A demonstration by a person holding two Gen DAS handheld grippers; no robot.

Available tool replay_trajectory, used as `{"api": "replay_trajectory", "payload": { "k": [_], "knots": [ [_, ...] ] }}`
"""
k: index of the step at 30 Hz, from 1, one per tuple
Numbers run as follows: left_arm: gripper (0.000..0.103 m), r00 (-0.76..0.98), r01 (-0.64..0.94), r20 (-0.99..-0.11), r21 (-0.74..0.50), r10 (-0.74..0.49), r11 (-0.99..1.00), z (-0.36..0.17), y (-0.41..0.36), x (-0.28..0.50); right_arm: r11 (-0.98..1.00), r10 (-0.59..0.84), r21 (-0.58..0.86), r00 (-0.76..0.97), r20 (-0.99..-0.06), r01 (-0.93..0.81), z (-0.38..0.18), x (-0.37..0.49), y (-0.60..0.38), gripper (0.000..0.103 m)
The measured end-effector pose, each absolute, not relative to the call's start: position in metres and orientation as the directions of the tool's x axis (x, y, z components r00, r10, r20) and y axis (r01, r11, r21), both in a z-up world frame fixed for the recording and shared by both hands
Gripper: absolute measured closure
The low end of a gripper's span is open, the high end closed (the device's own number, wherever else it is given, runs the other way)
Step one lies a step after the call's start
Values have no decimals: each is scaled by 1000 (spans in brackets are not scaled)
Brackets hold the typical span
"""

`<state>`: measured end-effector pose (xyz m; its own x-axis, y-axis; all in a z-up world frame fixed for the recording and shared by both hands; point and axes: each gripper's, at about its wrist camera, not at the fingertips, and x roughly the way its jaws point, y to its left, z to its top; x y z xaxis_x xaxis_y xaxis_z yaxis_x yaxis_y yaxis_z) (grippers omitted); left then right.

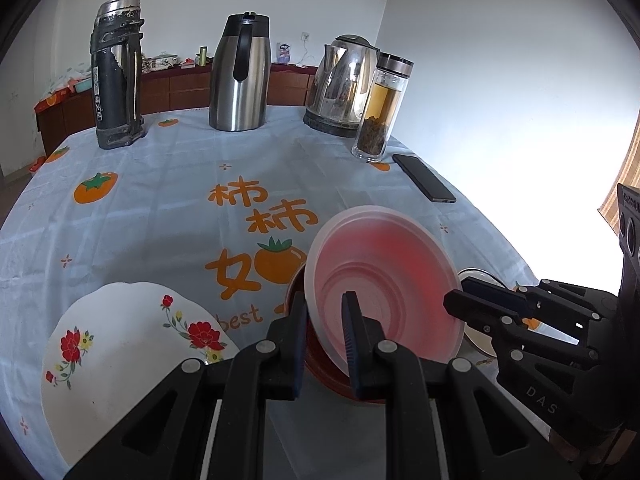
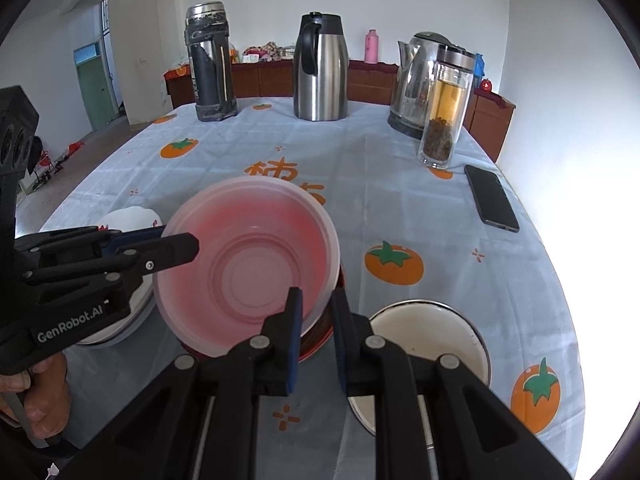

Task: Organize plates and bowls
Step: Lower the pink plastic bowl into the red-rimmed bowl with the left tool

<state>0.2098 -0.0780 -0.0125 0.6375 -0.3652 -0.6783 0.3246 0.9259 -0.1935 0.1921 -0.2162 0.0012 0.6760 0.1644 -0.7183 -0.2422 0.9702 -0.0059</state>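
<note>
Two hand-held tools grip one translucent pink bowl (image 1: 380,280) from opposite sides above a worktop (image 1: 160,208) covered in a pale blue cloth printed with orange persimmons. Seen from the left wrist, the left tool (image 1: 324,344) is clamped on the bowl's near rim, one pad inside and one outside the thin wall, and the bowl tilts up toward the camera. It sits partly over a dark red dish (image 1: 320,376), though how far it is lifted off cannot be told. The right tool (image 1: 460,304) meets the bowl's right edge. A white floral plate (image 1: 120,360) lies to the left on the cloth, and a white enamel bowl (image 1: 476,276) shows behind the right tool. Along the far edge stand a worn black flask (image 1: 116,76), a steel carafe (image 1: 240,76), an electric kettle (image 1: 344,84) and a glass tea bottle (image 1: 380,108) — a phone (image 1: 424,178) lies near the bottle.

From the right wrist, the right tool (image 2: 316,340) is closed on the pink bowl's (image 2: 248,260) near-right rim, the wall caught between its blue pads. The red dish (image 2: 324,332) peeks out below. The left tool (image 2: 188,246) bites the bowl's left rim, with a hand (image 2: 44,396) on its grip. The enamel bowl (image 2: 432,332) rests just right of the fingers — the floral plate (image 2: 132,216) lies behind the left tool.
</note>
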Motion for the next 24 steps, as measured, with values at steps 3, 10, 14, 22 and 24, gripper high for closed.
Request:
{"api": "replay_trajectory", "payload": {
  "k": [3,10,14,22,24],
  "knots": [
    [84,633,329,-682,-192,-367,924,-13,-78,210,971,160,-9,676,-720,-240,1,193,-216,87],
    [84,620,332,-695,-190,-365,924,-18,-80,212,972,149,-20,674,-724,-236,0,196,-216,87],
    [84,620,333,-694,-189,-366,924,-17,-80,212,971,145,-24,672,-726,-236,-1,196,-215,87],
    [84,612,338,-700,-189,-368,922,-19,-81,213,971,136,-34,665,-734,-236,-3,199,-215,87],
    [84,608,340,-704,-185,-366,922,-20,-81,213,971,133,-37,665,-735,-235,-3,200,-215,87]
  ]
}}
